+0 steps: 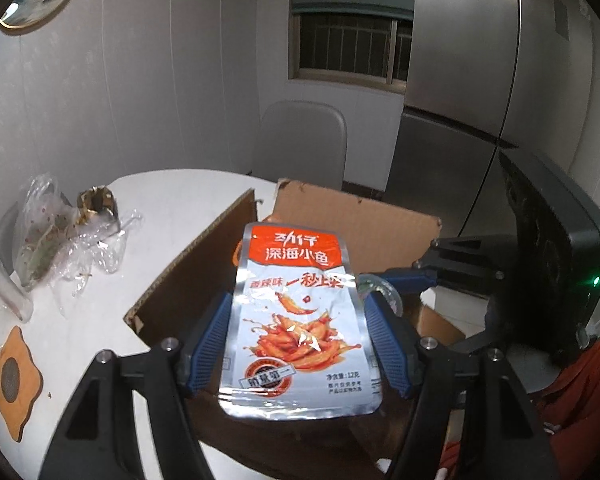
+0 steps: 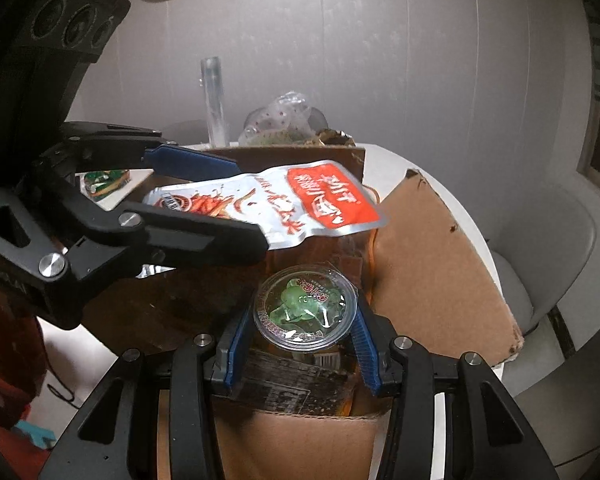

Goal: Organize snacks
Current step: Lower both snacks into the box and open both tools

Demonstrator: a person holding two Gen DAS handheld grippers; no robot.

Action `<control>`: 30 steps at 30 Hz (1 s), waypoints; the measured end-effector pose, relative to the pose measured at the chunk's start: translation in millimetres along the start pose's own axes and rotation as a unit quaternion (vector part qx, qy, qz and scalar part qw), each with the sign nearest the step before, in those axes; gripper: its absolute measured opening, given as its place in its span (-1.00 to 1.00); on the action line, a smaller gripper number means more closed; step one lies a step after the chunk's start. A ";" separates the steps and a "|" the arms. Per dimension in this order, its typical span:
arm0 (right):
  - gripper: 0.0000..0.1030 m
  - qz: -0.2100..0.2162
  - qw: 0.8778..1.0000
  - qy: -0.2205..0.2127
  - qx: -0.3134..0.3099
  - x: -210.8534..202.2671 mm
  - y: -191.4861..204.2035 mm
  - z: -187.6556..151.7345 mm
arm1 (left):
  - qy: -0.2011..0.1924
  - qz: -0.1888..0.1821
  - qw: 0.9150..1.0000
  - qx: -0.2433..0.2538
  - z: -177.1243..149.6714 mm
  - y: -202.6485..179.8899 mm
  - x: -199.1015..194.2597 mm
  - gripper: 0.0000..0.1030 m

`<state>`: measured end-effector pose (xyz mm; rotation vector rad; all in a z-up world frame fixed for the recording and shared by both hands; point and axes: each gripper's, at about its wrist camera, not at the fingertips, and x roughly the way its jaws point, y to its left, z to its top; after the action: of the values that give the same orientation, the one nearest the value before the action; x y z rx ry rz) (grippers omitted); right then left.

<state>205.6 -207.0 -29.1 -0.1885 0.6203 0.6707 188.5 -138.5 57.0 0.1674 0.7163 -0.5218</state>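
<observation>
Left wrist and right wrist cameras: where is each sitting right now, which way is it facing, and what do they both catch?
Left wrist: on the left gripper, facing across the cardboard box toward a chair, window and fridge; its blue fingers clamp the snack pouch; the right gripper shows at right.
Right wrist: on the right gripper, looking down into the box toward the wall; its fingers hold the jelly cup; the left gripper enters from the left.
Shared: pouch, box, white table.

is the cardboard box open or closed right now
Open: the cardboard box has its flaps standing up and apart, and packaged items show inside, below the jelly cup.
</observation>
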 end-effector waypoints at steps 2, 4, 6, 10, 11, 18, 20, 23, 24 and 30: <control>-0.20 -0.003 1.000 0.005 -0.001 2.2 0.2 0.7 | 0.006 -0.002 1.000 -0.002 -1.8 1.4 2.9 0.27; -0.19 -0.008 1.000 0.010 -0.003 8.2 -0.1 4.0 | 0.010 0.001 1.000 -0.001 -2.7 2.1 4.9 0.27; -0.19 -0.009 1.000 0.014 -0.006 9.2 2.6 4.6 | 0.011 0.003 1.000 0.001 -2.9 2.7 6.0 0.27; -0.19 -0.015 1.000 0.020 -0.014 15.4 5.8 7.0 | 0.016 0.011 1.000 0.007 -3.9 1.6 7.7 0.27; -0.19 -0.016 1.000 0.022 -0.015 15.8 6.5 7.2 | 0.018 0.012 1.000 0.007 -3.8 1.2 8.0 0.29; 0.03 -0.017 0.999 0.027 -0.017 18.2 9.0 8.2 | 0.018 0.014 1.000 0.007 -4.7 3.2 9.1 0.40; 0.05 -0.020 0.999 0.026 -0.018 16.8 9.2 8.1 | 0.017 0.016 1.000 0.007 -5.0 2.6 8.7 0.45; 0.16 -0.022 0.999 0.024 -0.019 14.6 10.1 8.3 | 0.010 0.018 1.000 0.006 -4.4 1.8 5.1 0.55; 0.20 -0.023 0.999 0.024 -0.020 13.7 10.7 8.2 | 0.007 0.019 1.000 0.005 -3.9 1.5 3.1 0.56; 0.25 -0.026 0.999 0.017 -0.026 3.8 13.8 7.6 | -0.024 0.031 0.999 -0.002 -2.6 -0.3 -16.9 0.73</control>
<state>202.8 -191.6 -24.8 -0.2638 0.6300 0.6343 176.2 -131.2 66.3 0.1720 0.6632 -0.4629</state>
